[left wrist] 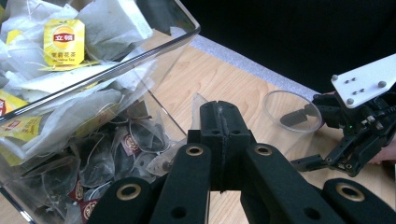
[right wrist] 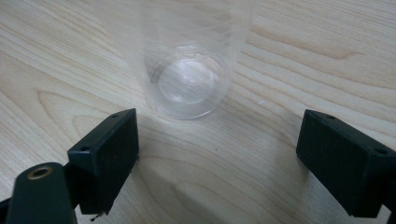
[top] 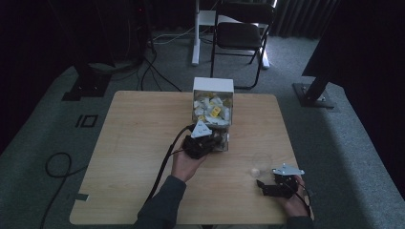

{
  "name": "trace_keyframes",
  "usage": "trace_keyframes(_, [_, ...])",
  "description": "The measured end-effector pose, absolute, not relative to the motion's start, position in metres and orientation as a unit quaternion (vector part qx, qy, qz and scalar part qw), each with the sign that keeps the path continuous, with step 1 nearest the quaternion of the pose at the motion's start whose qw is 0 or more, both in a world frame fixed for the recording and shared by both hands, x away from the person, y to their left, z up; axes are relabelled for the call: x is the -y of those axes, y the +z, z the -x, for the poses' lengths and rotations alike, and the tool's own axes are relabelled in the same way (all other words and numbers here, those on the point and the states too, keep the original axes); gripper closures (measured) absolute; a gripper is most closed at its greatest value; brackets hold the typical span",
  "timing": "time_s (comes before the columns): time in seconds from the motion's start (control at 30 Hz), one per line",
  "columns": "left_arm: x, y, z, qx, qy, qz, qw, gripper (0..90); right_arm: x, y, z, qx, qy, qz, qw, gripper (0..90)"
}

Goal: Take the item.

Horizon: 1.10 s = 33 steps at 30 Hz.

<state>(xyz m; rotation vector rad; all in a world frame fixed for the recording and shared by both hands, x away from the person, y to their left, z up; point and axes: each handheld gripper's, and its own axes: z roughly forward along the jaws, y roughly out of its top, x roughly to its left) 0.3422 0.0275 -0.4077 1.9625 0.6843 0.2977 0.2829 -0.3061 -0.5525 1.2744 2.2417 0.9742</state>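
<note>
A clear plastic box [left wrist: 177, 42] lies on the wooden table, packed with tea bags [left wrist: 64, 43], some with yellow tags and some dark. My left gripper [left wrist: 222, 123] sits at the box's open mouth [top: 212, 114] with its jaws pressed shut; a pale sliver shows just behind the tips, and whether it is pinched is unclear. From above, the left gripper [top: 203, 139] is at the box's near end. An empty clear cup [right wrist: 189, 79] stands upright just beyond my right gripper [right wrist: 219, 140], which is open and not touching it. The cup [left wrist: 292, 114] and right gripper [left wrist: 348, 149] stand to the right.
The table [top: 143, 157] has bare wood to the left and along its front edge. A black cable [top: 165, 162] trails from the left gripper towards the person. A folding chair [top: 241, 36] and stand bases [top: 86, 86] are on the floor beyond the table.
</note>
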Motion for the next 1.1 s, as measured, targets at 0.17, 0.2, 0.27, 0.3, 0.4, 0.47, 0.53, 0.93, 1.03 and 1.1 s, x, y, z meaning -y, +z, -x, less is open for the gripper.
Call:
trace_keyframes(0.17, [-0.026,-0.404,-0.34,-0.28,0.121,-0.808,0.504,90.0,0.306,-0.553,-0.283,-0.798,0.347,-0.454,0.191,12.7])
trace_keyframes(0.2, [-0.025,-0.404,-0.34,-0.28,0.12,-0.808,0.504,90.0,0.306,-0.553,-0.283,-0.798,0.347,-0.454,0.191,12.7])
trace_keyframes(0.27, [-0.024,-0.403,-0.339,-0.277,0.119,-0.809,0.504,90.0,0.306,-0.553,-0.283,-0.798,0.347,-0.454,0.191,12.7])
trace_keyframes(0.3, [-0.023,-0.402,-0.339,-0.276,0.119,-0.809,0.504,90.0,0.306,-0.553,-0.283,-0.798,0.347,-0.453,0.192,12.7])
trace_keyframes(0.4, [-0.02,-0.401,-0.339,-0.272,0.116,-0.811,0.505,90.0,0.306,-0.553,-0.283,-0.798,0.347,-0.453,0.191,12.7])
trace_keyframes(0.47, [-0.018,-0.401,-0.339,-0.27,0.113,-0.811,0.507,90.0,0.306,-0.553,-0.283,-0.798,0.347,-0.454,0.191,12.7])
trace_keyframes(0.53, [-0.018,-0.4,-0.339,-0.268,0.113,-0.811,0.507,90.0,0.306,-0.553,-0.283,-0.798,0.347,-0.454,0.191,12.7])
trace_keyframes(0.93, [-0.01,-0.401,-0.339,-0.265,0.104,-0.811,0.511,90.0,0.306,-0.553,-0.283,-0.798,0.347,-0.453,0.192,12.7])
trace_keyframes(1.03, [-0.007,-0.4,-0.338,-0.263,0.103,-0.812,0.511,90.0,0.306,-0.553,-0.283,-0.799,0.347,-0.453,0.192,12.7])
trace_keyframes(1.1, [-0.006,-0.4,-0.338,-0.262,0.102,-0.811,0.513,90.0,0.306,-0.553,-0.283,-0.799,0.347,-0.453,0.192,12.7])
